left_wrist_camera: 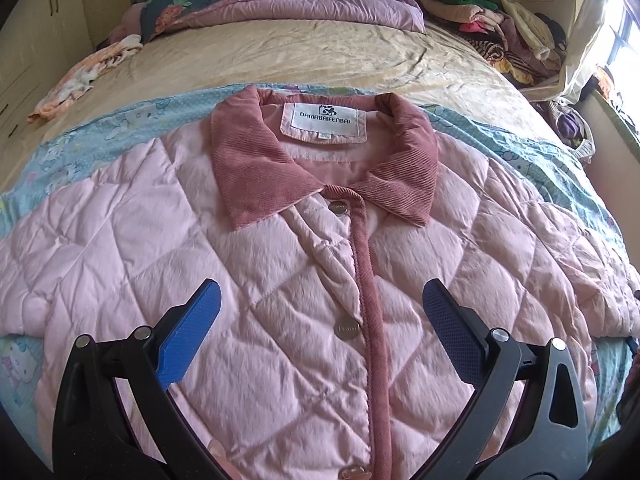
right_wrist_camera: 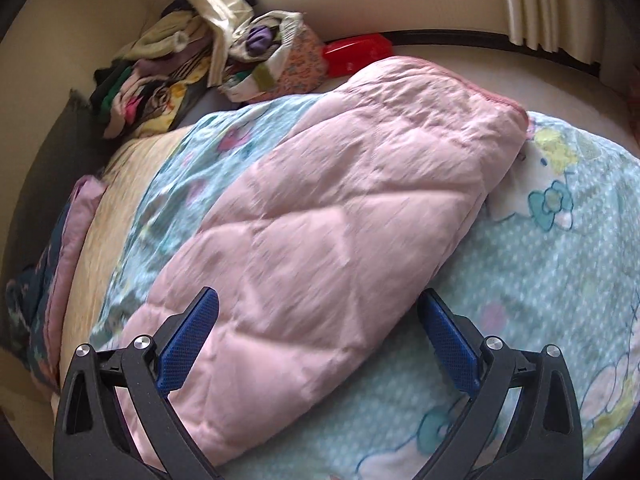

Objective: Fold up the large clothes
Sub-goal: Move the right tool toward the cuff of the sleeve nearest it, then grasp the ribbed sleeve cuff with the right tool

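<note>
A pink quilted jacket (left_wrist_camera: pixel 168 264) lies face up and buttoned on the bed, with its dusty-rose corduroy collar (left_wrist_camera: pixel 256 176) and white neck label (left_wrist_camera: pixel 324 120) pointing away. My left gripper (left_wrist_camera: pixel 320 300) hovers open over the chest, its blue pads either side of the rose placket (left_wrist_camera: pixel 366 280). In the right wrist view one sleeve (right_wrist_camera: pixel 340 216) stretches away, ending in a rose-trimmed cuff (right_wrist_camera: pixel 508 104). My right gripper (right_wrist_camera: pixel 318 312) is open above the near part of that sleeve, holding nothing.
The jacket rests on a light blue cartoon-print blanket (right_wrist_camera: pixel 540 272) over a cream sheet (left_wrist_camera: pixel 304 56). A folded pink and floral quilt (left_wrist_camera: pixel 280 4) lies at the head. Piled clothes (left_wrist_camera: pixel 504 28) fill the far right corner. A red box (right_wrist_camera: pixel 356 54) sits beyond the bed.
</note>
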Demonstrator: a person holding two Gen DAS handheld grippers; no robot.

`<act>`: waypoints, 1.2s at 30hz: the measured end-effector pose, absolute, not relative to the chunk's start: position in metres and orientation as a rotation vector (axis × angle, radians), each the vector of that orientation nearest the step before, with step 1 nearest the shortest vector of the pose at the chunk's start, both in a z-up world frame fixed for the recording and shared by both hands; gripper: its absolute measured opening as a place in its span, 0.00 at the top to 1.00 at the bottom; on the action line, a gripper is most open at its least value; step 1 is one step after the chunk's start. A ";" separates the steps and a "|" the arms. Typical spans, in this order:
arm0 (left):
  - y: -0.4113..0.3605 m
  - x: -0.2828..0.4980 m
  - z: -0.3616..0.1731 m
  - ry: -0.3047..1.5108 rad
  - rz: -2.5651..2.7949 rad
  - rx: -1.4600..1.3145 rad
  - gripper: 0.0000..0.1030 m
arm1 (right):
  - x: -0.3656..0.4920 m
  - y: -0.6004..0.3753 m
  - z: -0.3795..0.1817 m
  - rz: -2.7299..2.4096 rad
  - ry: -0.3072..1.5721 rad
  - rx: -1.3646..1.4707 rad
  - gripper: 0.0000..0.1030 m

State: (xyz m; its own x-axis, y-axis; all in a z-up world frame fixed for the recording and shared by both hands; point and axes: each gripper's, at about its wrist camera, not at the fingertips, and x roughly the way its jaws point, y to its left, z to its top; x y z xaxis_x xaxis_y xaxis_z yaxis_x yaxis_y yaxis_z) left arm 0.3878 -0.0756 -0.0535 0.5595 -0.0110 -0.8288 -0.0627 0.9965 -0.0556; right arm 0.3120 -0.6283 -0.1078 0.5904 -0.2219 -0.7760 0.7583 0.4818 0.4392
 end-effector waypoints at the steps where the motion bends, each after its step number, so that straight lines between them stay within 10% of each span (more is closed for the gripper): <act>1: -0.076 0.390 -0.054 0.978 0.030 -0.073 0.08 | 0.313 -0.634 -0.109 -0.677 0.707 0.876 0.04; 7: -0.078 0.395 -0.053 0.965 0.032 -0.044 0.08 | 0.310 -0.660 -0.116 -0.690 0.661 0.898 0.05; 10: -0.079 0.395 -0.050 0.959 0.031 -0.046 0.08 | 0.303 -0.667 -0.116 -0.697 0.623 0.930 0.27; 12: -0.078 0.393 -0.047 0.960 0.025 -0.052 0.08 | 0.300 -0.671 -0.113 -0.672 0.589 0.929 0.60; 15: -0.078 0.391 -0.041 0.957 0.013 -0.053 0.08 | 0.296 -0.663 -0.094 -0.599 0.536 0.881 0.75; 36: -0.041 0.360 0.036 0.862 -0.002 -0.106 0.08 | 0.309 -0.488 0.100 -0.054 0.335 0.460 0.84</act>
State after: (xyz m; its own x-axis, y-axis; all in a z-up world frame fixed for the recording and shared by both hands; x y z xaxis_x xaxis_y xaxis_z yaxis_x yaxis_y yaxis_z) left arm 0.3604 -0.0405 0.0358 0.6511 -0.0445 -0.7577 -0.0416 0.9947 -0.0941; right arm 0.3086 -0.4883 0.1001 0.9441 0.0242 -0.3289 0.1256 0.8956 0.4267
